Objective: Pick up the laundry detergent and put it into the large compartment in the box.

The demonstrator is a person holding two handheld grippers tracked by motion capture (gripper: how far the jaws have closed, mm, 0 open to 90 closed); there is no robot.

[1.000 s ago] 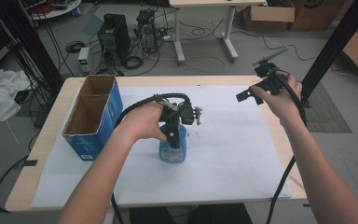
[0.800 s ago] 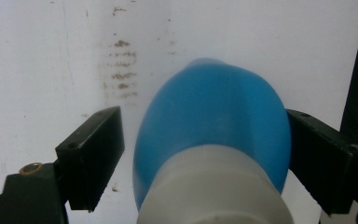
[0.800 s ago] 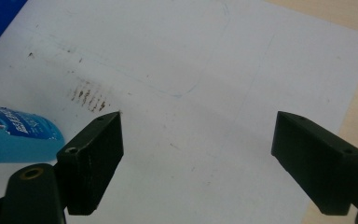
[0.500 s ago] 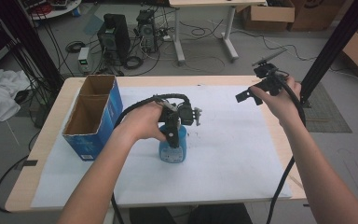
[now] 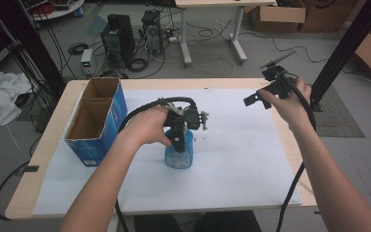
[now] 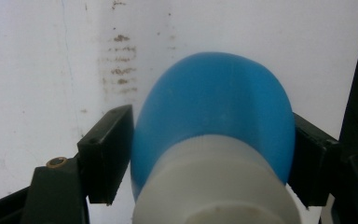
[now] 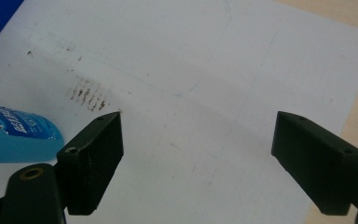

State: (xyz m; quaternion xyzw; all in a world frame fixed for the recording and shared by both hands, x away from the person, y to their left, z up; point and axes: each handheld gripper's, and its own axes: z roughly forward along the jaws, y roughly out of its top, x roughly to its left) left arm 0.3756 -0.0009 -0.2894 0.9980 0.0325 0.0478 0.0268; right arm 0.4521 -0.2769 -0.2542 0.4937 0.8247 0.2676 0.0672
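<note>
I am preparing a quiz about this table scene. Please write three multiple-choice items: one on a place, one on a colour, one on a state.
1. Where is the open cardboard box?
A. near the table's left edge
B. at the table's right edge
C. on the floor

2. What colour is the body of the bottle?
A. red
B. blue
C. green

3. How does the right claw stand?
A. shut on the bottle
B. shut on the box
C. open, holding nothing

Answers:
1. A, the high view shows the box on the table near its left edge.
2. B, the left gripper view shows a blue body under a white cap, with the left claw around it, its jaws having just been closing.
3. C, the right gripper view shows only white paper between its wide-apart jaws.
</note>
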